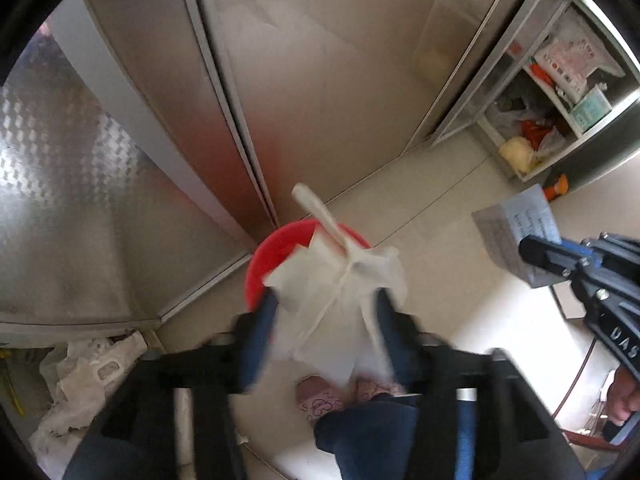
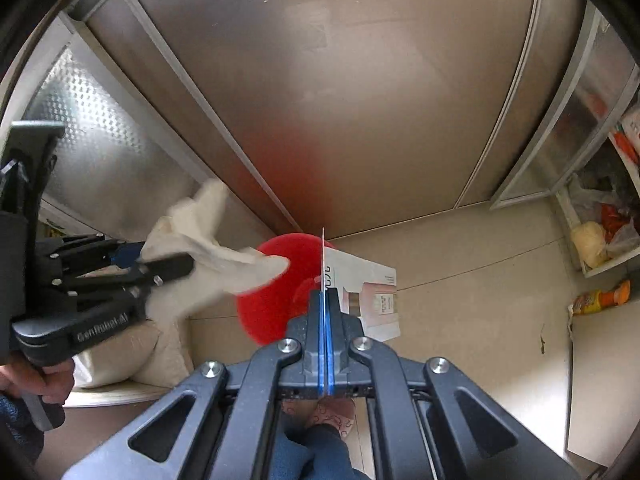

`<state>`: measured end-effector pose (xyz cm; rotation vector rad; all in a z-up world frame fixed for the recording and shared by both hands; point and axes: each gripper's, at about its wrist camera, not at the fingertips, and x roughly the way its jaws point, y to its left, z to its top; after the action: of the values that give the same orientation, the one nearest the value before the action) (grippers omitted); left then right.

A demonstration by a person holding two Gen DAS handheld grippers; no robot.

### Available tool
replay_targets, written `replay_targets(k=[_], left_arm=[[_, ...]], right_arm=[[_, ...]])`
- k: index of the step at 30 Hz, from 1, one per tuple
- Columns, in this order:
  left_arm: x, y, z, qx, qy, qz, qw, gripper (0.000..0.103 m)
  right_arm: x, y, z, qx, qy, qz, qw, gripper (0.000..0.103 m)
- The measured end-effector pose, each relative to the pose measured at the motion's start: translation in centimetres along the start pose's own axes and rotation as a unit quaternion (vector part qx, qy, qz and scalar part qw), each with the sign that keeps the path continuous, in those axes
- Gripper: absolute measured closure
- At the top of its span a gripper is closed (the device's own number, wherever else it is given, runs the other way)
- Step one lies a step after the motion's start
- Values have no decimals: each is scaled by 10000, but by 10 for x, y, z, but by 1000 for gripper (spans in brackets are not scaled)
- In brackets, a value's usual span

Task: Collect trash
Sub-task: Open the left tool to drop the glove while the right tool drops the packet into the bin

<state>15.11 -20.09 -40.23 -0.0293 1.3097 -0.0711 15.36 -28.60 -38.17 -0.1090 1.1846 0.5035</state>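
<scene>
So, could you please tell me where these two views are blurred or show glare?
Left wrist view: the left claw and the white tissue between its fingers are motion-smeared, and the embossed steel panel glares. Right wrist view: the right claw is crisp, shut on a printed card; the red bin reflects red in the cabinet door.

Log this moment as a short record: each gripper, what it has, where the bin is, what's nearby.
left gripper: open, white tissue wad between its fingers, over the bin
right gripper: shut on a flat box
bin: red, on the floor below both grippers, against the metal cabinet
nearby: orange bottle lying on the floor by the shelf
</scene>
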Motion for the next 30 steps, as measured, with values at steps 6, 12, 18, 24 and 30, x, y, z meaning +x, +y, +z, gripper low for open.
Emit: replay_targets(k=[6,12,18,24,30], left_arm=[[-7,10,-6,-82,-11,49,10000,20],[-23,33,-17,-107,44,-19,9999,15],[-31,60,-31,-346,-42,161,9993,8],[-28,94,-49,-752,-132,373,9964,0],[-32,121,-63,-1051,-131,510,9931,0]], right_arm=[[-6,6,1,-1,55,18,10000,102],[-12,19,6,-174,190,188,9995,102],[-2,46,14,-476,319,387,9976,102],[21,64,21,-814,470,495,9943,102],[37,88,20,-1158,633,283,9909,94]])
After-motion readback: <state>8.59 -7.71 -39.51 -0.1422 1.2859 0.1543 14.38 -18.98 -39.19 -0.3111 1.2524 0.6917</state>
